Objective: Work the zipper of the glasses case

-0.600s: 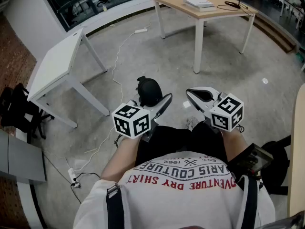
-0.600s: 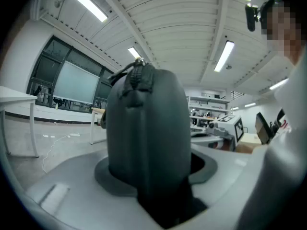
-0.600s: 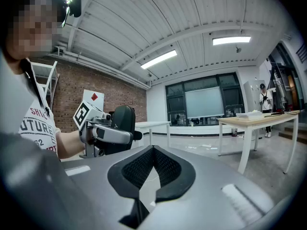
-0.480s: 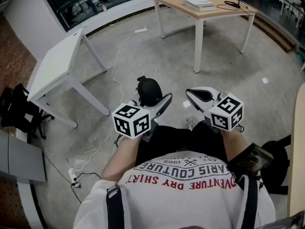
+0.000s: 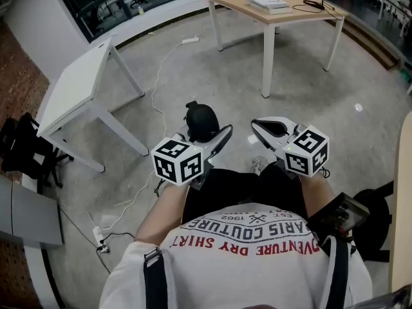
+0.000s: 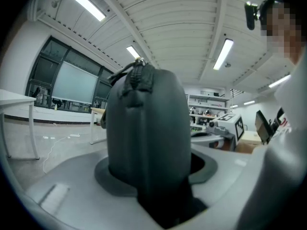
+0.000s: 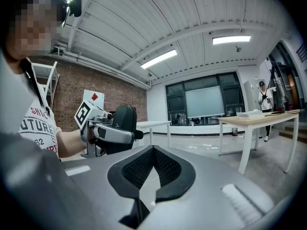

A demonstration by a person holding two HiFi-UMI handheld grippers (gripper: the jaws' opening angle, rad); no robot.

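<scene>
A black, rounded glasses case (image 5: 201, 121) stands upright in my left gripper (image 5: 210, 136), which is shut on it in front of the person's lap. In the left gripper view the case (image 6: 146, 133) fills the middle, and its zipper pull (image 6: 138, 64) sits at the top. My right gripper (image 5: 260, 129) hovers a short way to the right of the case, with its jaws shut and nothing between them. The right gripper view shows its black pads (image 7: 144, 176) meeting, and the left gripper (image 7: 103, 134) with the case (image 7: 123, 122) lies beyond them on the left.
A white table (image 5: 77, 89) stands at the left and a wooden table (image 5: 277, 11) with papers at the back right. A white cable (image 5: 154, 102) runs across the concrete floor. The person's torso fills the bottom of the head view.
</scene>
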